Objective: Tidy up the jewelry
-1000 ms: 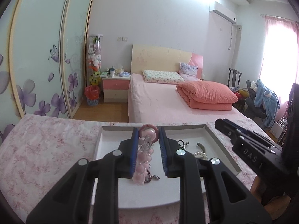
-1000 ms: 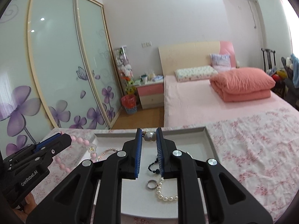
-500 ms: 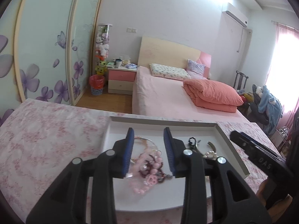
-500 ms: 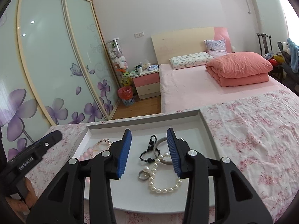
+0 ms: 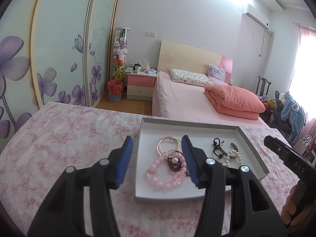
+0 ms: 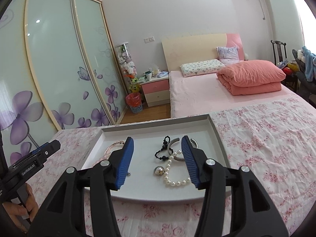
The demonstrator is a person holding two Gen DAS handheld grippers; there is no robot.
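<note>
Both grippers are letting go at once: the left gripper (image 5: 156, 160), pinched on the pink bead bracelet (image 5: 165, 172) a second ago, is spreading its blue pads (image 5: 124, 163) with nothing between them now, and that bracelet is lying flat at the near left of the white tray (image 5: 254, 154), circling a dark red flower charm with a pearl (image 5: 174, 161). The right gripper (image 6: 157, 161) is doing the same, jaws opening to roughly half width; the pearl-topped ring (image 6: 159, 170) that sat in its closed tips a moment back is resting on the tray floor just ahead of it, beside the white pearl strand (image 6: 173, 180). By my reading both pieces are delivered, and this stage of the tidying looks close to done, since no jewelry is showing loose on the floral cloth (image 5: 59, 138). As for pose, both tools are angling gently downward over the near edge of the tray, the left one drawn off toward the tray's left side so that only its right pad is overlapping the tray; a hand (image 6: 21, 207) is gripping the left tool's handle at the edge of the right view. Farther in, the rose-gold pearl bangle (image 5: 167, 145) is lying mid-left, the black bead string (image 6: 165, 151) and silver cuff (image 6: 177, 148) are sitting mid-right, touching each other. Beyond the tray, the pink bed (image 6: 207, 100) with its folded salmon quilt (image 6: 250, 77) is filling the far room.
</note>
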